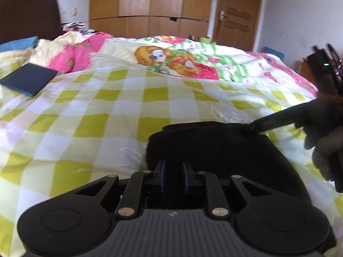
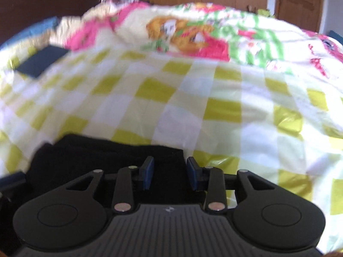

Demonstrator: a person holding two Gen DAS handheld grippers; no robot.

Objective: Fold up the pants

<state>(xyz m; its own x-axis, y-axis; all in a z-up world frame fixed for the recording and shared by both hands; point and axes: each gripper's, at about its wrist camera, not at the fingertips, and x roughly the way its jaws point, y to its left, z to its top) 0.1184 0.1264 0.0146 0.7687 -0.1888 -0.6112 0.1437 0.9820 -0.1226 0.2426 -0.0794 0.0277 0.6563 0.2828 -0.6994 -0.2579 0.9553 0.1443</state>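
**Pants folded into a black bundle at the near edge of the bed, both grippers over it**

- Pants (image 1: pixel 214 150): compact black bundle lying on the yellow-green checked quilt (image 1: pixel 85 111), close to the cameras. Looks already folded into a roughly rectangular stack; layers can't be counted, fabric is too dark.
- Left gripper (image 1: pixel 174 176): sits over the near left part of the bundle, pointing down and forward across it. Blue pads (image 1: pixel 163 175) stand apart with a narrow gap. Only dark cloth shows behind the gap; can't tell whether any fold is pinched between them, so grip state unclear.
- Right gripper (image 2: pixel 170 172): in its own view the fingers straddle the right-hand edge of the pants (image 2: pixel 107 158), left finger over black fabric, right finger over quilt. Pads (image 2: pixel 149 172) clearly apart, nothing seen pressed between them, so it reads as released. View is motion-blurred.
- From the left wrist view, the right gripper's fingertip (image 1: pixel 253 129) reaches in from the right and meets the far right corner of the bundle; touching or just above it, can't say. A gloved hand (image 1: pixel 325 141) holds that tool.
- Rest of the bed: dark blue flat rectangular item (image 1: pixel 29 79) far left on the quilt, well apart from the pants; cartoon-print cover (image 1: pixel 171 57) beyond; wooden wardrobe (image 1: pixel 150 6) behind.
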